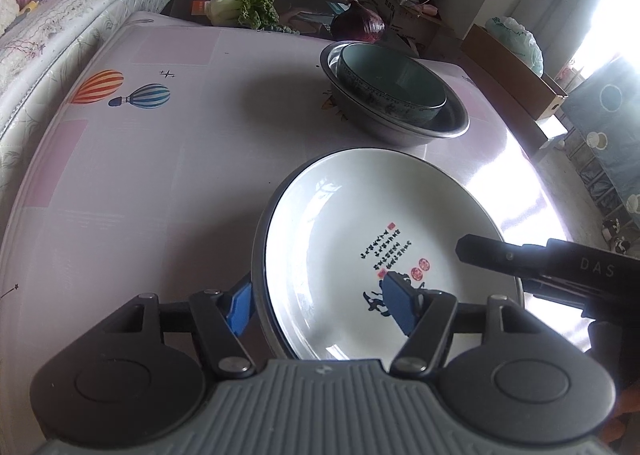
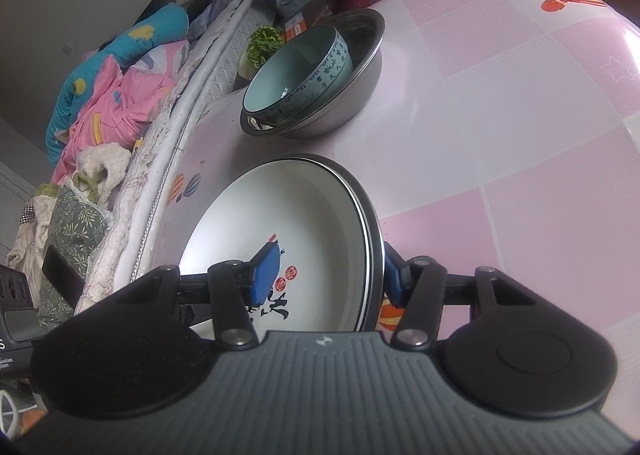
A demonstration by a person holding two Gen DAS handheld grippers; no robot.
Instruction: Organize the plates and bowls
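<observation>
A white plate with black writing and red seals (image 1: 360,207) (image 2: 280,207) lies on top of a dark-rimmed plate on the pink table. My left gripper (image 1: 318,291) straddles its near left rim, one blue pad outside and one over the plate's inside, with a gap left. My right gripper (image 2: 329,255) straddles the opposite rim the same way, pads apart. One of its black fingers (image 1: 492,255) reaches over the plate's right side. Beyond, a pale green bowl (image 1: 392,75) (image 2: 288,67) sits tilted inside a steel basin (image 1: 400,135) (image 2: 360,67).
The table (image 1: 160,175) has a pink checked cover with balloon prints. A mattress with bedding (image 1: 80,15) runs along its left side. Leafy greens (image 1: 244,7) and a purple cabbage (image 1: 360,23) lie past the far edge. Cardboard boxes (image 1: 516,71) stand at the right.
</observation>
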